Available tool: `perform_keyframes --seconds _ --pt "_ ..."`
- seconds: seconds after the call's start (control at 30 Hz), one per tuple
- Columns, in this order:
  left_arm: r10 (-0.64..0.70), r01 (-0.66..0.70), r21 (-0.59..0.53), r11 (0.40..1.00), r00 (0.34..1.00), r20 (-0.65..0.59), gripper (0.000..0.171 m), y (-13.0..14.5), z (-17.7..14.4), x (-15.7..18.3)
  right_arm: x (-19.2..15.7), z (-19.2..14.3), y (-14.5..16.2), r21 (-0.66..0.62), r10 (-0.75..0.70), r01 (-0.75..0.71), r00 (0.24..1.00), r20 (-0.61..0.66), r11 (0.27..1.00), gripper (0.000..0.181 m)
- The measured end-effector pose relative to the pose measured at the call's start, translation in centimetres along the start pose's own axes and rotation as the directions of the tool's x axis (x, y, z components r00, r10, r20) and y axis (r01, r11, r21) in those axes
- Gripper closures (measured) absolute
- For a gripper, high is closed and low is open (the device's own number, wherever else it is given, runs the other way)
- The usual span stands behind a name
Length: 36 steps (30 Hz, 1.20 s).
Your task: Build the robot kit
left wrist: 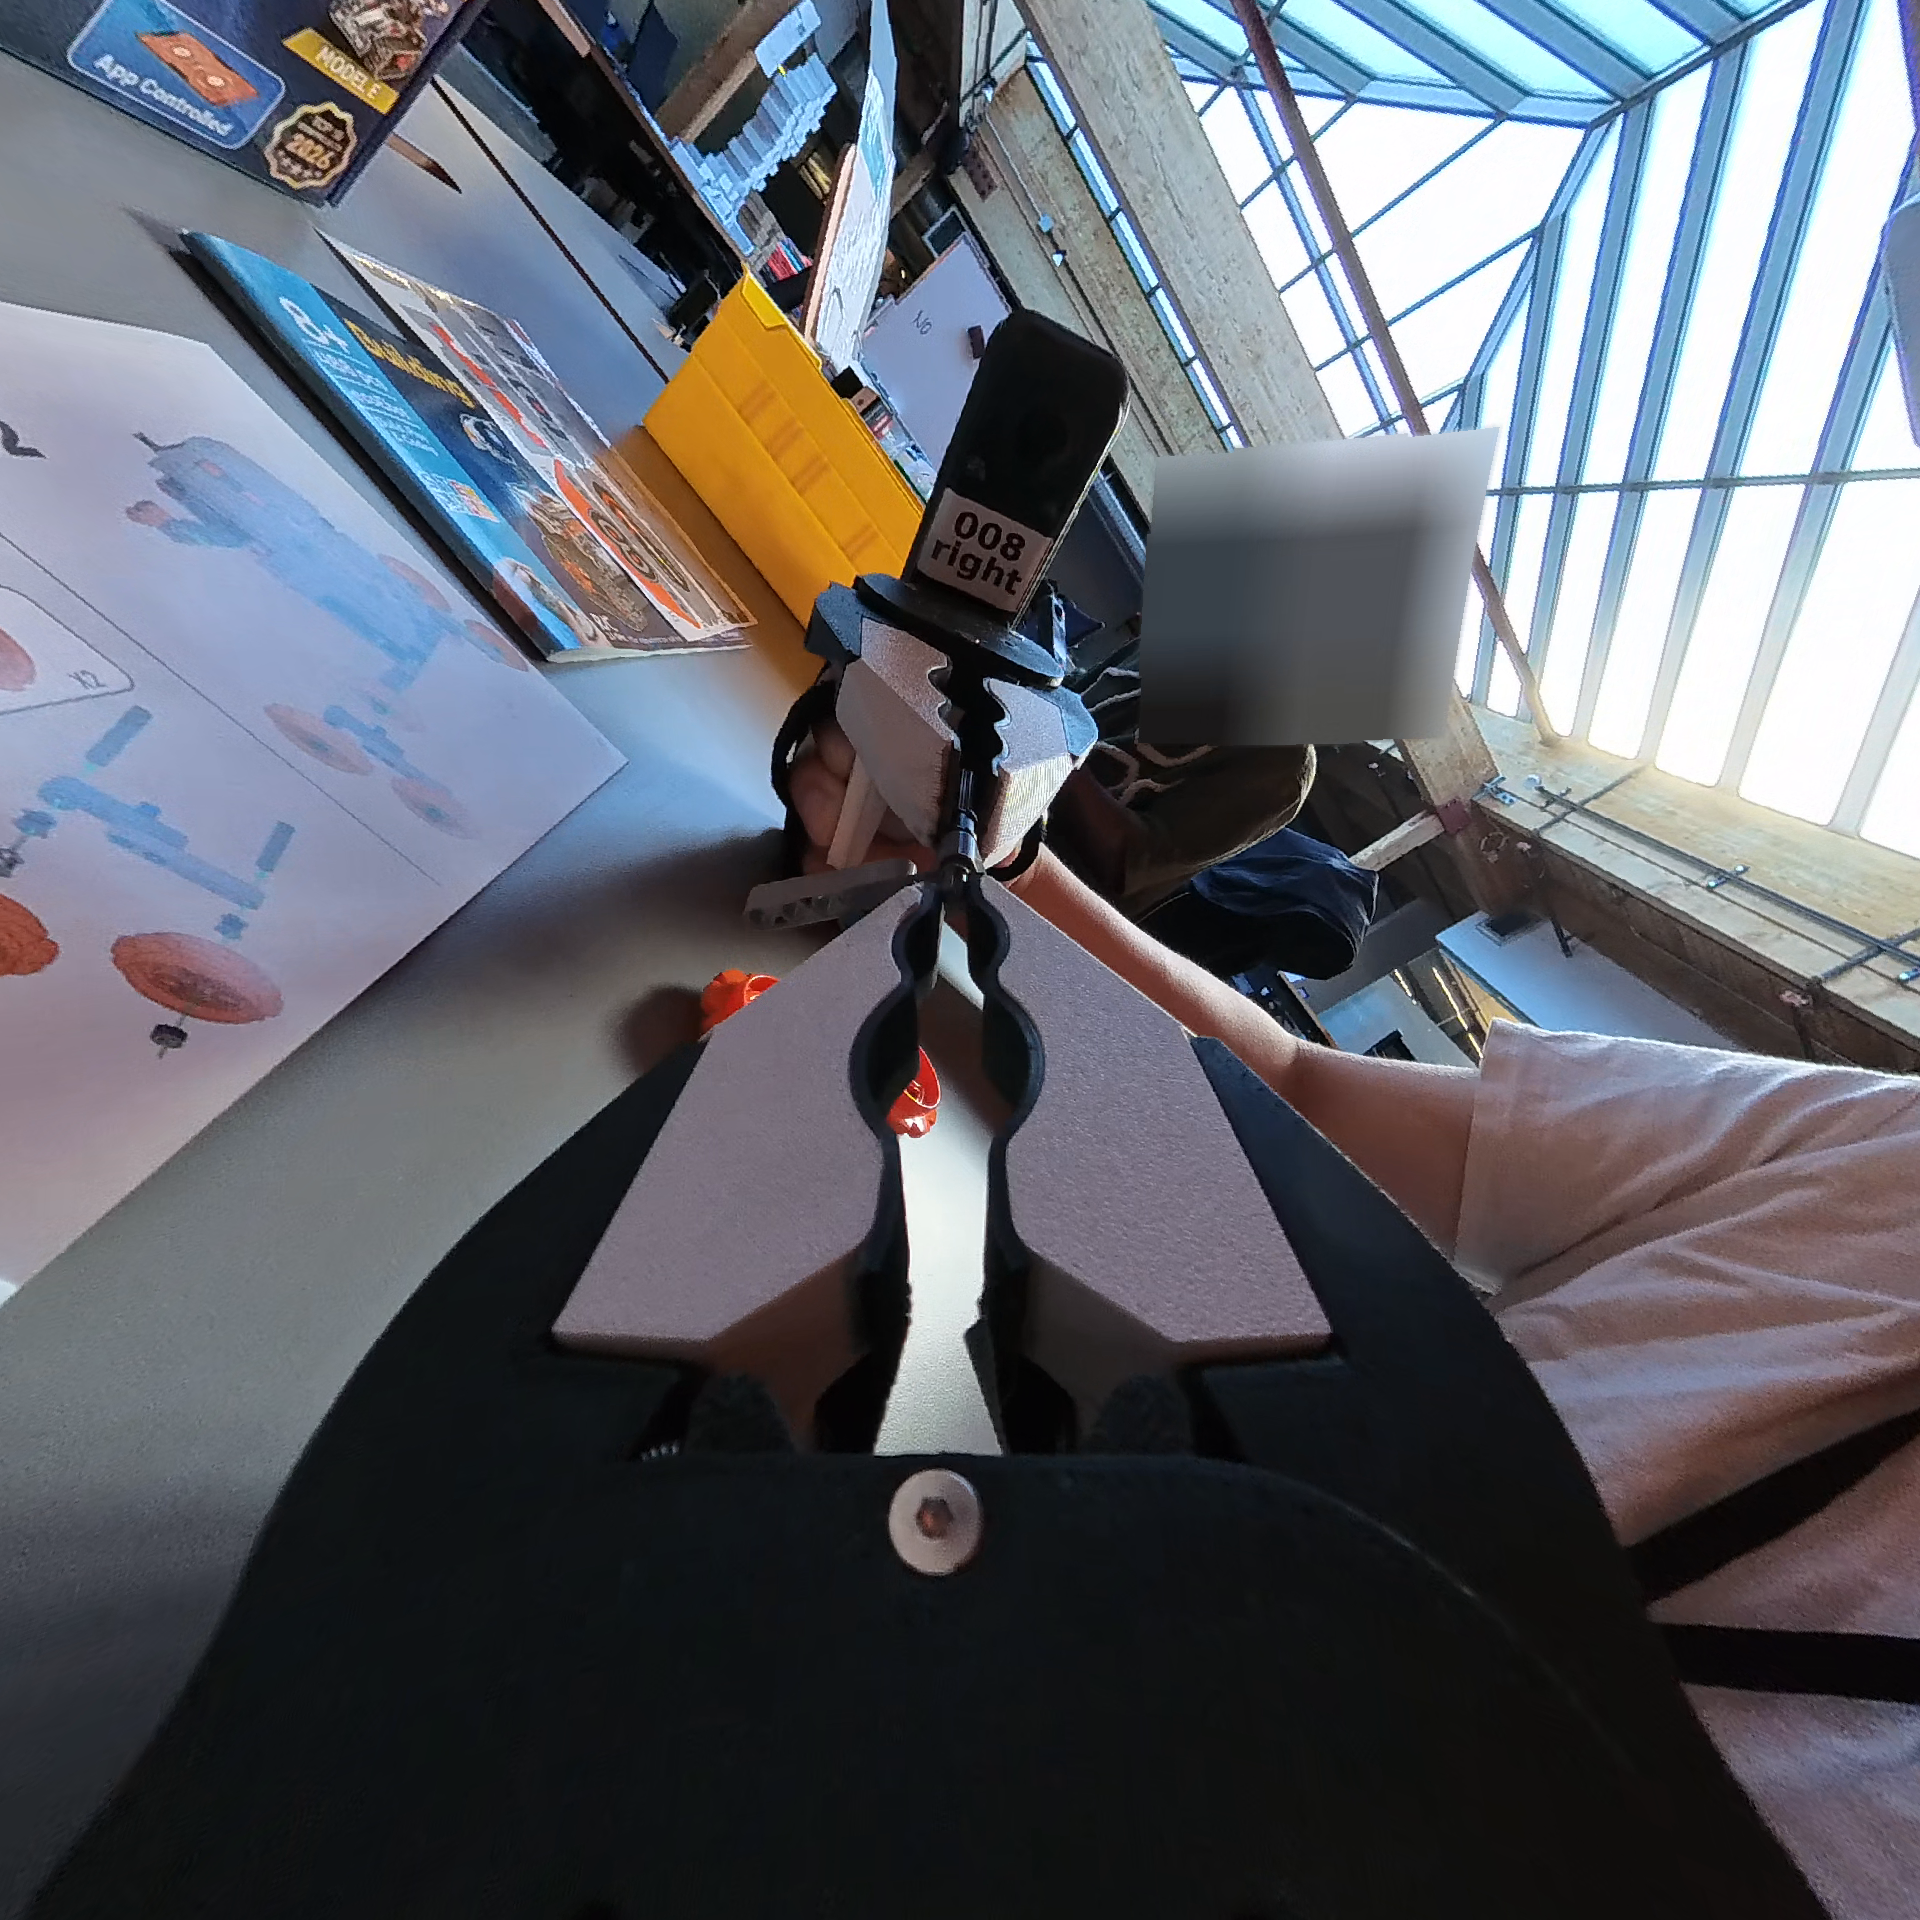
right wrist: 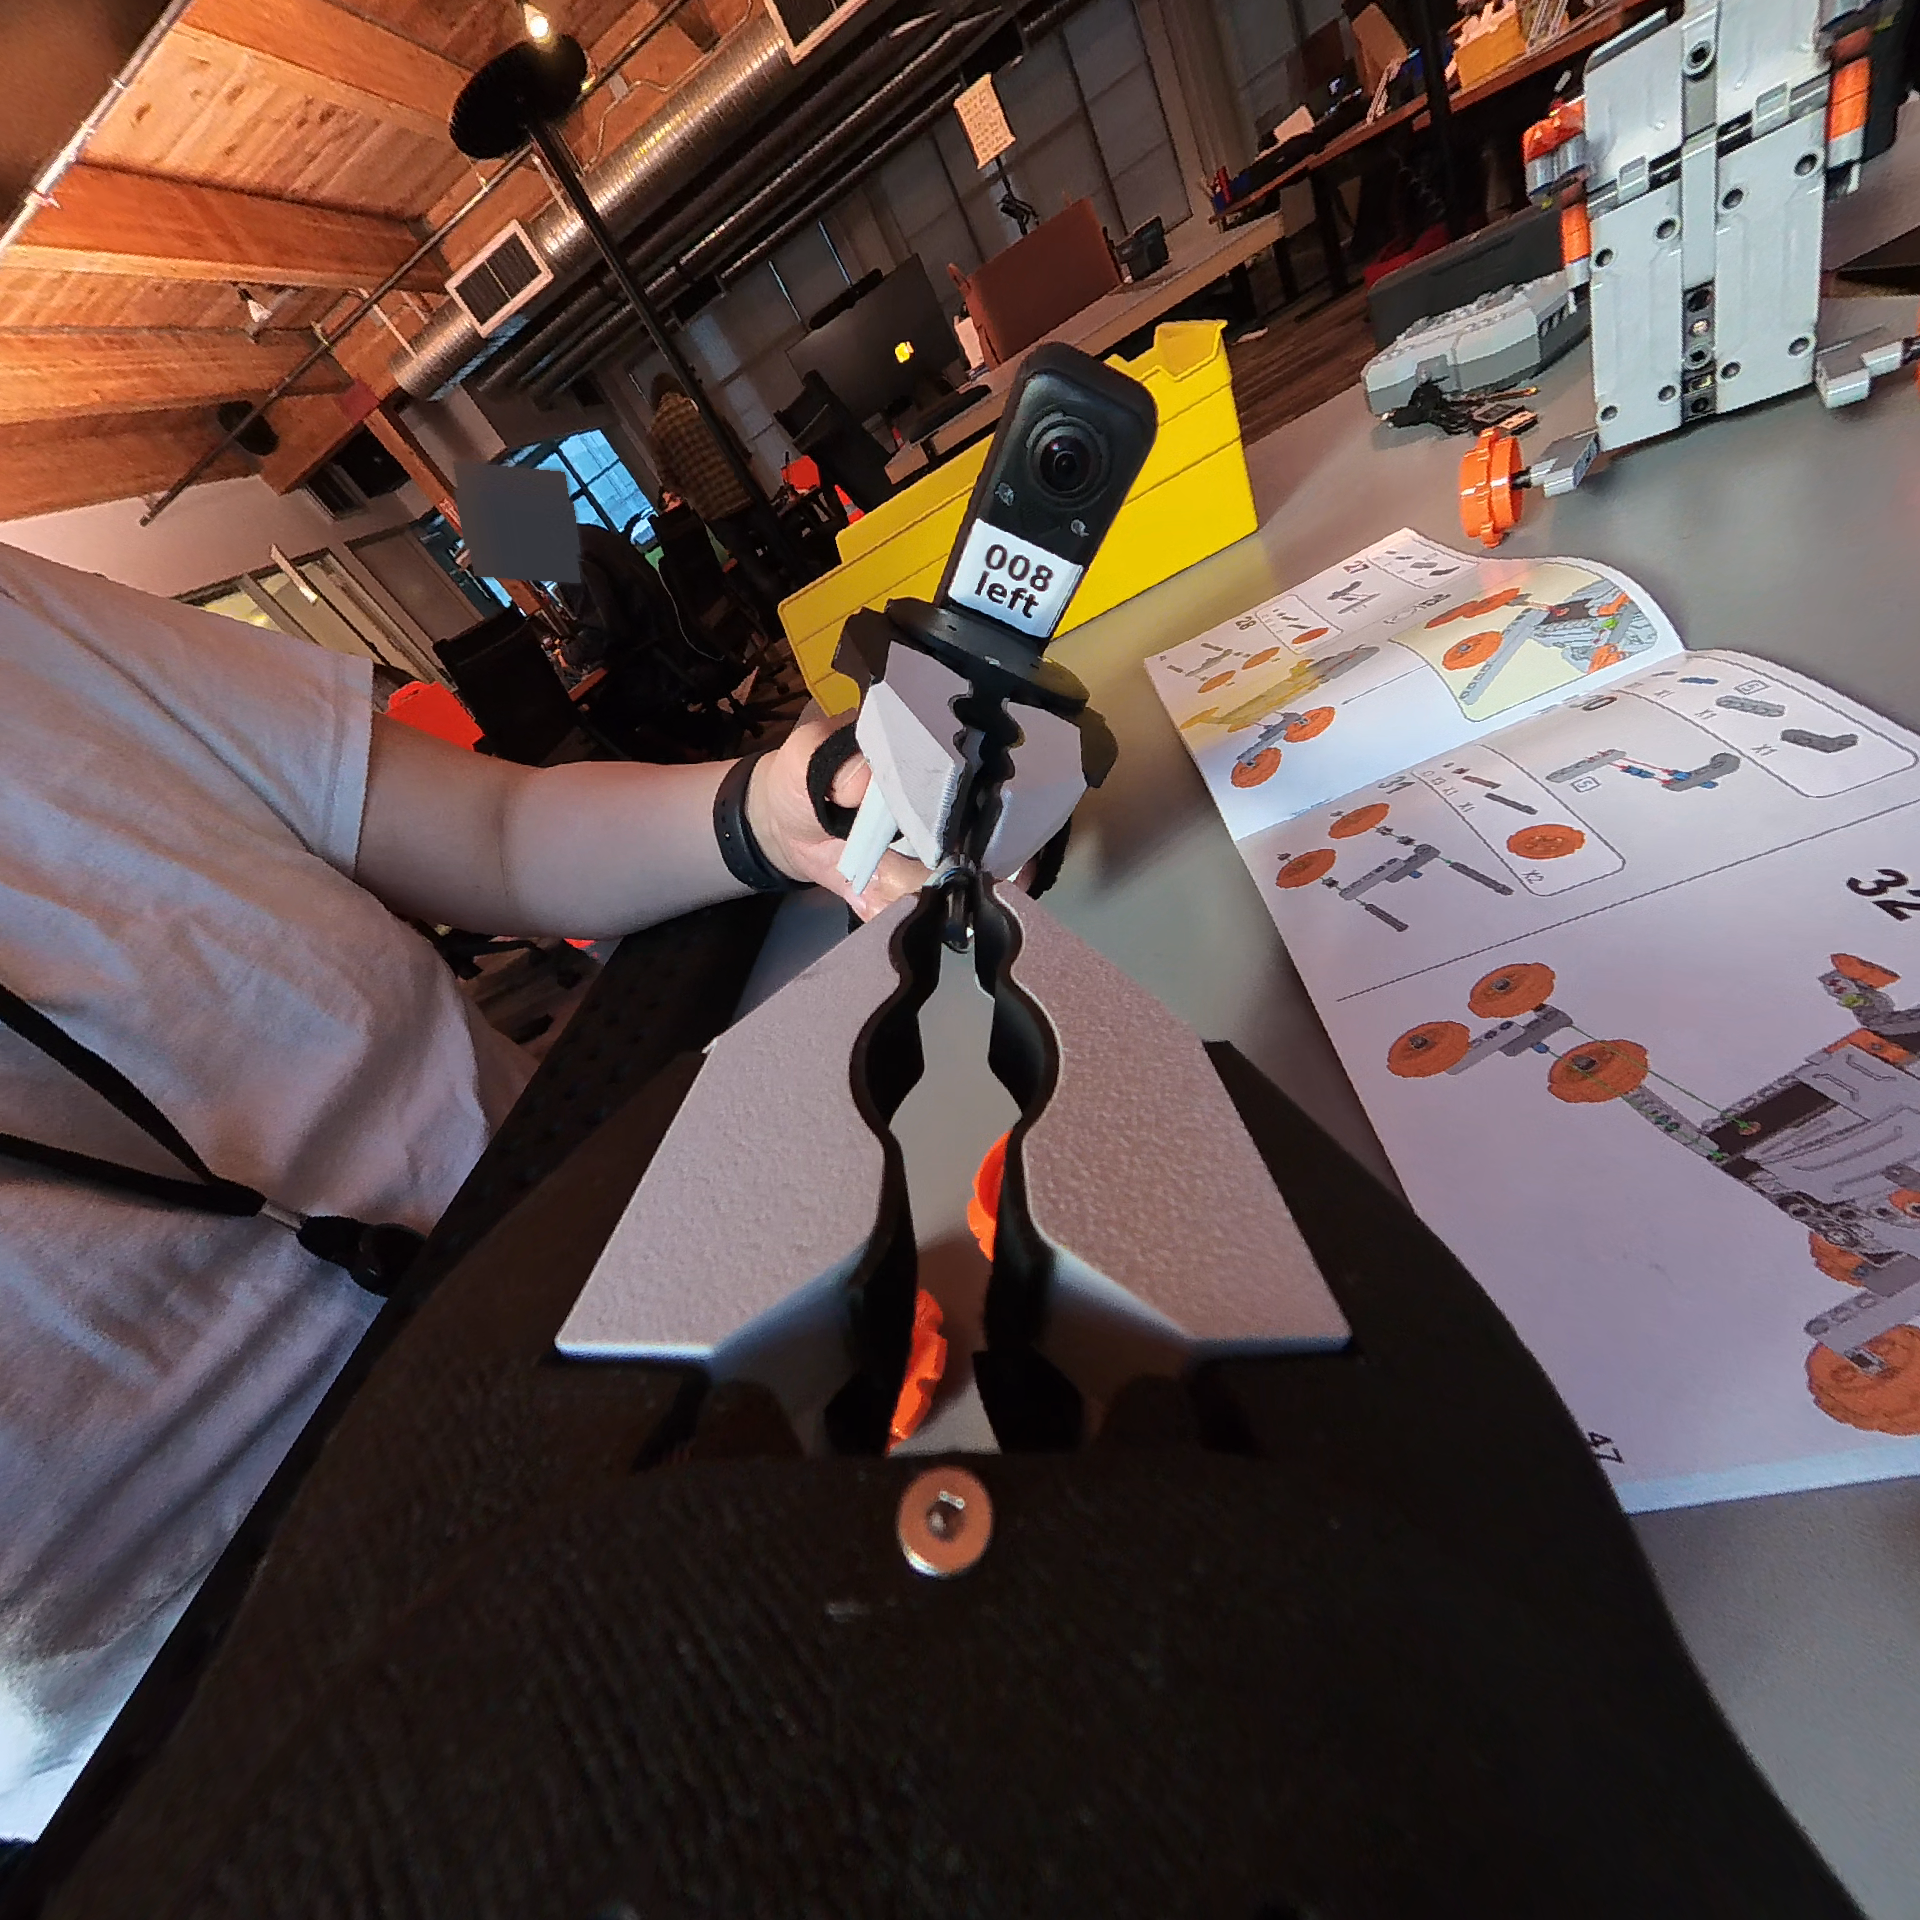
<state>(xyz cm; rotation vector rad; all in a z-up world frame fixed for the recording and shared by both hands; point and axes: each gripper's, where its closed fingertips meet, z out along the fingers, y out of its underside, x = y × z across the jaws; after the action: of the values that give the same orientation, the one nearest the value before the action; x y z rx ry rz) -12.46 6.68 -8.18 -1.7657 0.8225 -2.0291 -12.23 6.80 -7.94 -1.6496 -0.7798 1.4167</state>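
My two grippers meet tip to tip above a grey table. My left gripper is shut on the end of a thin black axle. A short grey beam sticks out sideways at its tips. My right gripper is shut on the other end of the axle and also shows in the left wrist view. The left gripper shows in the right wrist view. Two orange wheels lie on the table under the fingers. The beam is hidden in the right wrist view.
An open instruction booklet lies beside the grippers. A yellow bin stands behind them. A grey and orange brick model and a loose orange wheel on an axle sit farther back. A second booklet and a dark box lie nearby. The grippers are tip to tip, or close to it.
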Motion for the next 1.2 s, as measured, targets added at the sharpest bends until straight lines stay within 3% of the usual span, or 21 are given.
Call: perform_keyframes --seconds 0.3,0.43,0.57,0.93,1.03,1.13,1.2 --pt "-0.021 0.022 0.003 1.0 1.0 -0.015 0.171 -0.2 -0.3 -0.1 0.0 -1.1 -0.4 0.032 -0.014 0.015 1.0 -0.008 0.999 0.175" --pt "-0.019 0.019 -0.018 1.0 1.0 -0.015 0.171 0.1 -0.2 -0.1 0.4 -0.7 0.1 -0.007 -0.007 0.007 1.0 -0.028 1.0 0.164" --pt "-0.022 0.022 -0.029 0.999 1.0 -0.011 0.171 0.2 -0.1 -0.1 0.3 -0.6 -0.1 -0.001 -0.02 0.02 0.999 -0.025 1.0 0.175" --pt "-0.026 0.026 -0.027 0.999 1.0 0.014 0.171 0.3 -0.1 -0.5 0.6 -0.3 0.3 -0.024 0.003 -0.004 1.0 -0.03 1.0 0.176" --pt "-0.027 0.027 -0.004 1.0 1.0 0.009 0.171 -0.1 -0.2 -0.5 0.5 0.0 0.7 -0.058 0.0 -0.002 0.999 -0.032 0.998 0.177" --pt "-0.022 0.022 -0.014 1.0 0.999 0.037 0.171 0.1 0.0 -0.9 -0.2 1.5 2.6 -0.188 -0.031 0.029 1.0 -0.006 0.982 0.176" --pt "-0.029 0.029 0.0 1.0 0.999 0.033 0.171 -0.2 -0.1 -0.9 -0.2 1.7 2.2 -0.15 -0.015 0.013 1.0 -0.016 0.989 0.176"
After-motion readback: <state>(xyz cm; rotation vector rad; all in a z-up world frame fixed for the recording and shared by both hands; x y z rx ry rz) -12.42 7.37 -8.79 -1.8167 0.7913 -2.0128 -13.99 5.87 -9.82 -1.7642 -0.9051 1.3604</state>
